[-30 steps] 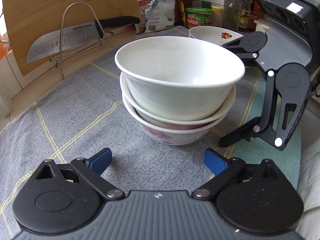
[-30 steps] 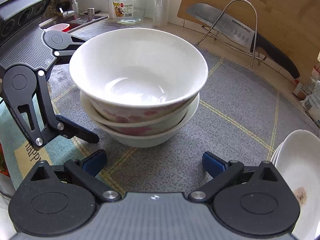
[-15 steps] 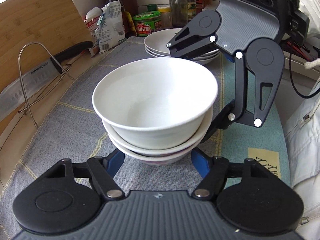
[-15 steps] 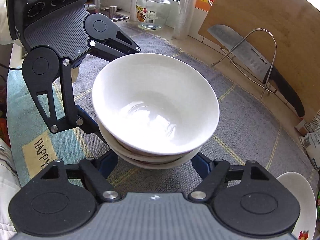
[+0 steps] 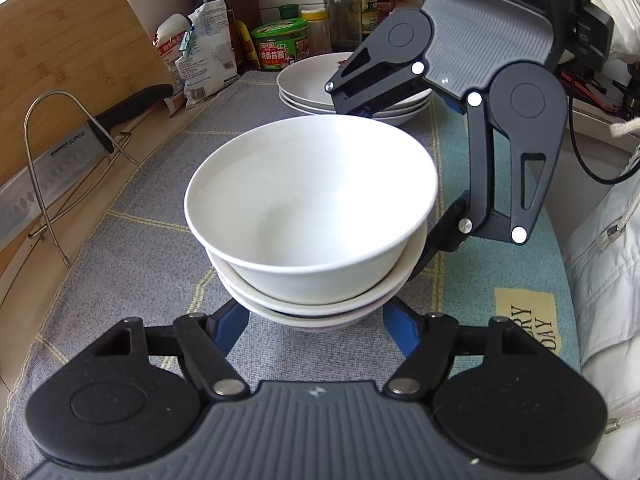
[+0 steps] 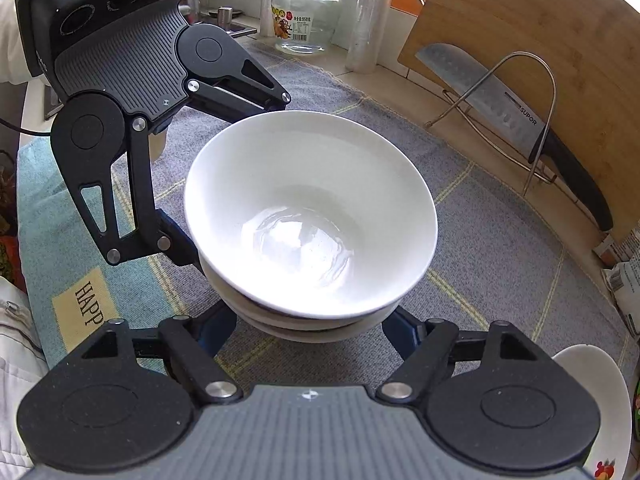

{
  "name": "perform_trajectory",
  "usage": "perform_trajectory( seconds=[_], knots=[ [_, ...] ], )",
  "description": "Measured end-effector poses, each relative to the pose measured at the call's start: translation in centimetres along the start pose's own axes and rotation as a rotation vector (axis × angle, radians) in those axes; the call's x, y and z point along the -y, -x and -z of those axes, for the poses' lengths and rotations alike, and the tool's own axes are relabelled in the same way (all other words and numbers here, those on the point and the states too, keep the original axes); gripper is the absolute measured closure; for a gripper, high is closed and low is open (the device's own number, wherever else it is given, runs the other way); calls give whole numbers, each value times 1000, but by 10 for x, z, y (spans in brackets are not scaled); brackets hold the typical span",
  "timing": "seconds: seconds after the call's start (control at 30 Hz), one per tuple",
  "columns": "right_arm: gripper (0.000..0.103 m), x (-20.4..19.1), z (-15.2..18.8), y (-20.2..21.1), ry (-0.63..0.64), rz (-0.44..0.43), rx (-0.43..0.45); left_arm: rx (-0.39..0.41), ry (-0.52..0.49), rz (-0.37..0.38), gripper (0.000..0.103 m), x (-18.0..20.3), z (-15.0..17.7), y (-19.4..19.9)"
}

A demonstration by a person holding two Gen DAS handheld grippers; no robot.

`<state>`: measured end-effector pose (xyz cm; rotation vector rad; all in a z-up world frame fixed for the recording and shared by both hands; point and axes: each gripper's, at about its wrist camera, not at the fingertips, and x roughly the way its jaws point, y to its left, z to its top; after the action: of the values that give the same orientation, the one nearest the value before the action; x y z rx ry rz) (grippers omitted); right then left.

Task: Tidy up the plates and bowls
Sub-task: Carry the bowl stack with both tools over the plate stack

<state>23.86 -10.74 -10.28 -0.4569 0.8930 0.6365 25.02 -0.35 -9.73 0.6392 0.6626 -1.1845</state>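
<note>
A stack of three white bowls (image 5: 312, 216) stands on the grey mat; it also shows in the right wrist view (image 6: 310, 232). My left gripper (image 5: 316, 326) has its blue fingers wide apart on either side of the stack's base. My right gripper (image 6: 310, 330) reaches in from the opposite side, fingers likewise wide apart around the base. The fingertips are hidden under the bowls, so contact cannot be told. A stack of white plates (image 5: 320, 84) sits behind the bowls, partly behind the right gripper's body (image 5: 480, 80).
A knife in a wire rack (image 5: 60, 152) leans on a wooden cutting board (image 5: 60, 60) at the left. Bottles, jars and packets (image 5: 280, 40) line the back. A glass jar (image 6: 306, 16) stands at the wall. A teal mat (image 5: 500, 280) lies at the right.
Both grippers moved in closer from opposite sides; their open fingers now straddle the base of the bowl stack. The bowls look nearer and higher in both views.
</note>
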Motion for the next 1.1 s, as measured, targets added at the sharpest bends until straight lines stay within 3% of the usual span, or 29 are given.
perform_trajectory(
  seconds=[0.67,1.1],
  knots=[
    [20,7,0,26,74,-44,42,-80,51,-83,30,15,-24,8],
    [20,26,13,61,43,-26,55,-85,24,-67,30,22,-66,8]
  ],
)
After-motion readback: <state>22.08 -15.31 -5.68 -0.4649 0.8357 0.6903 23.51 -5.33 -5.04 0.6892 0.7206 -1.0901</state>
